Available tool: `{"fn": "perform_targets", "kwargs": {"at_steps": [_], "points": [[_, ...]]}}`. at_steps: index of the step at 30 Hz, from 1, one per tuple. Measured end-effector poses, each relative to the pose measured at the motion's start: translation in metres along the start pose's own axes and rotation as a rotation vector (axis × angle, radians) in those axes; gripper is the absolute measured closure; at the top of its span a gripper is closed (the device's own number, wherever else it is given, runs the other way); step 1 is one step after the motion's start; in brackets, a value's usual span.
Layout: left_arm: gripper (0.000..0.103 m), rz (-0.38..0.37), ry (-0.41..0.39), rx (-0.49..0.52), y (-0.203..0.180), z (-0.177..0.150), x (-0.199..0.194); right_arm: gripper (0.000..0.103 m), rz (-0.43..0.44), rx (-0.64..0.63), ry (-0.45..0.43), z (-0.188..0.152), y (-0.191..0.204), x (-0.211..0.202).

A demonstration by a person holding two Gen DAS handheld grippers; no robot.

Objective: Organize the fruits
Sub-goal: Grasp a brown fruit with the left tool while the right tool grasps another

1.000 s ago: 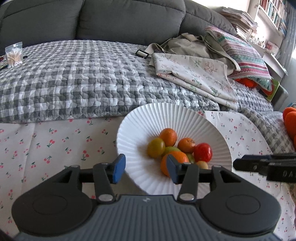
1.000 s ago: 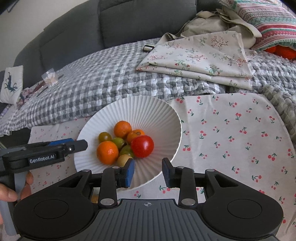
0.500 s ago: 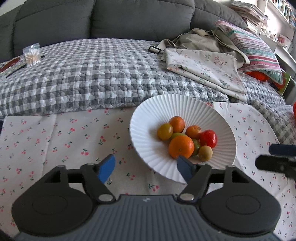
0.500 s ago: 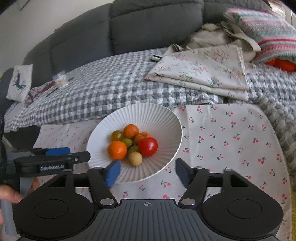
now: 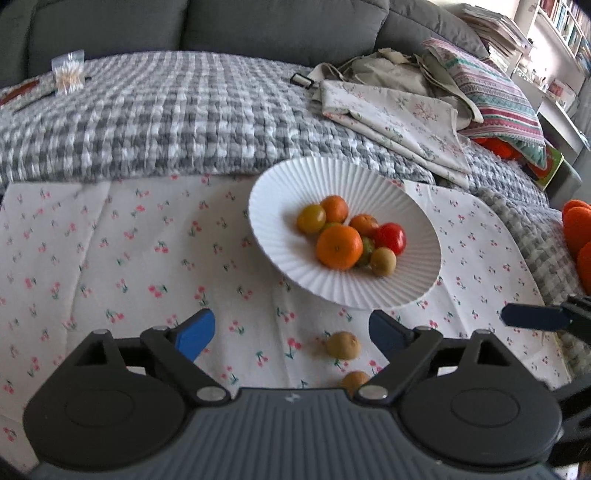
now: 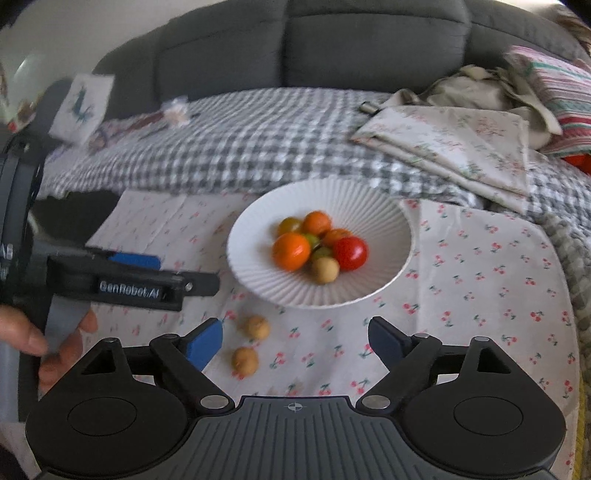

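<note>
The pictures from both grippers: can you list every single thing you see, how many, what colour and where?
plate: one, white, ribbed, on the cherry cloth
fruits in plate: about eight; oranges, one red, greenish, tan
loose fruits: two, tan, on the cloth in front of the plate
cherry cloth: one, white with red cherries
checked blanket: one, grey and white, behind the plate
folded floral cloth: one, cream, on the blanket
striped pillow: one, far right
sofa: grey, at the back
left gripper: open, empty
right gripper: open, empty

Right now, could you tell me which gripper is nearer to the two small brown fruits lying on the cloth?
Left. The left gripper has the brown fruits just ahead between its open fingers; the right gripper sits off to their right.
</note>
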State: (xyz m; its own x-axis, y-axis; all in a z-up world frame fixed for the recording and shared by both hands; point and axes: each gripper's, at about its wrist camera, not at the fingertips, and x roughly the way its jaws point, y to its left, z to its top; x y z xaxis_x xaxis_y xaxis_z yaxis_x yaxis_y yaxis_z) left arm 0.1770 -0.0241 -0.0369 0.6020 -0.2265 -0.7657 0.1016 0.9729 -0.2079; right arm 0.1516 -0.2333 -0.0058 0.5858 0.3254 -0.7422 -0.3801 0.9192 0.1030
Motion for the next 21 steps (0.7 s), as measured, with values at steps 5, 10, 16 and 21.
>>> {"fn": "perform_targets", "kwargs": {"at_steps": [5,10,16,21], "points": [[0.013,-0.032,0.028,0.013,-0.009,-0.01,0.014,0.015,0.023,-0.066,0.063,-0.009,0.014,0.012],[0.013,-0.055,0.041,0.044,-0.022,-0.016,0.027,0.015,0.034,-0.13,0.125,-0.02,0.023,0.022],[0.018,-0.071,0.044,0.077,-0.033,-0.02,0.041,0.015,0.029,-0.132,0.154,-0.026,0.019,0.024],[0.033,-0.069,0.05,0.096,-0.035,-0.026,0.053,0.015,0.018,-0.122,0.161,-0.027,0.013,0.026]]}}
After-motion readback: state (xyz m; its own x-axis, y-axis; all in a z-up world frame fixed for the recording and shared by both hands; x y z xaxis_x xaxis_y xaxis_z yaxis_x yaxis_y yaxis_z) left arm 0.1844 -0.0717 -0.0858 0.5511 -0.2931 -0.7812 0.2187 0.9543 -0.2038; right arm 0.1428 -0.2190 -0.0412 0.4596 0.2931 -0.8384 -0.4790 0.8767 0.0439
